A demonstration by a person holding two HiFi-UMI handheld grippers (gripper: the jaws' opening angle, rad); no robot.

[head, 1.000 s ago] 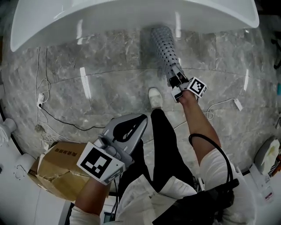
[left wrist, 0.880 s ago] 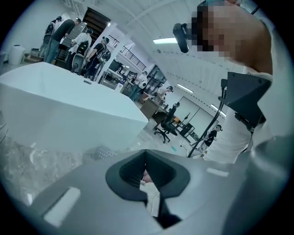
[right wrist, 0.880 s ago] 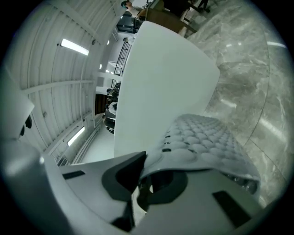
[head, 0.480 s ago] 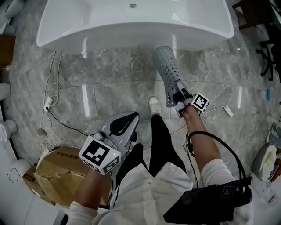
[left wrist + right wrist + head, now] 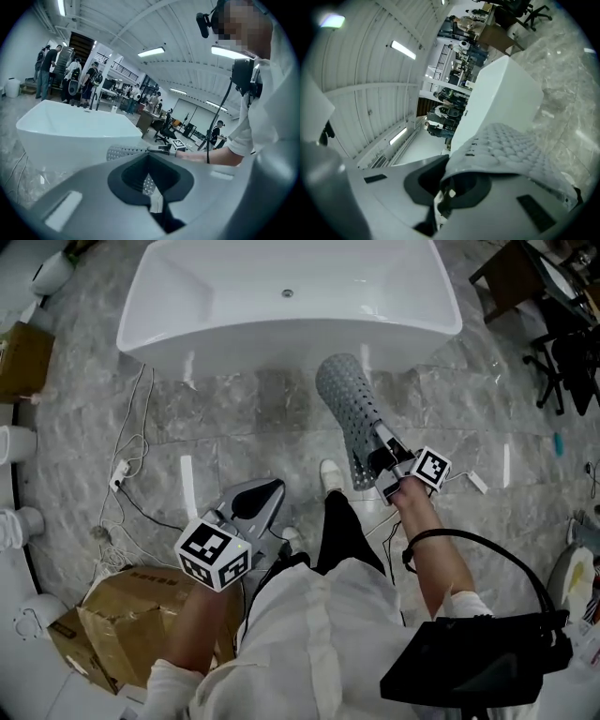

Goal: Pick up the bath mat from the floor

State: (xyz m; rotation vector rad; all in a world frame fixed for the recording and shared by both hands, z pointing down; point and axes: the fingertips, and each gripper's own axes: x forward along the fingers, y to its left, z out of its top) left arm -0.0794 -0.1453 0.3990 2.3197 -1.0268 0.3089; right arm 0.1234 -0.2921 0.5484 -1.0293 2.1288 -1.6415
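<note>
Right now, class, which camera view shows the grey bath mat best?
The head view: the whole bath mat shows, held out in the right tool beside the bathtub. The right gripper view shows only its bumpy end at the jaws; the left gripper view shows a distant sliver.

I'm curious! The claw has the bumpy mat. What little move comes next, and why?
Probably carry the mat forward over the bathtub rim: the right claw grips one end, it is off the floor, and its far end points at the tub.

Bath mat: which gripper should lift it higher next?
Right. The right gripper has its jaws shut on the bath mat, holding it up; the left gripper is empty, farther back.
</note>
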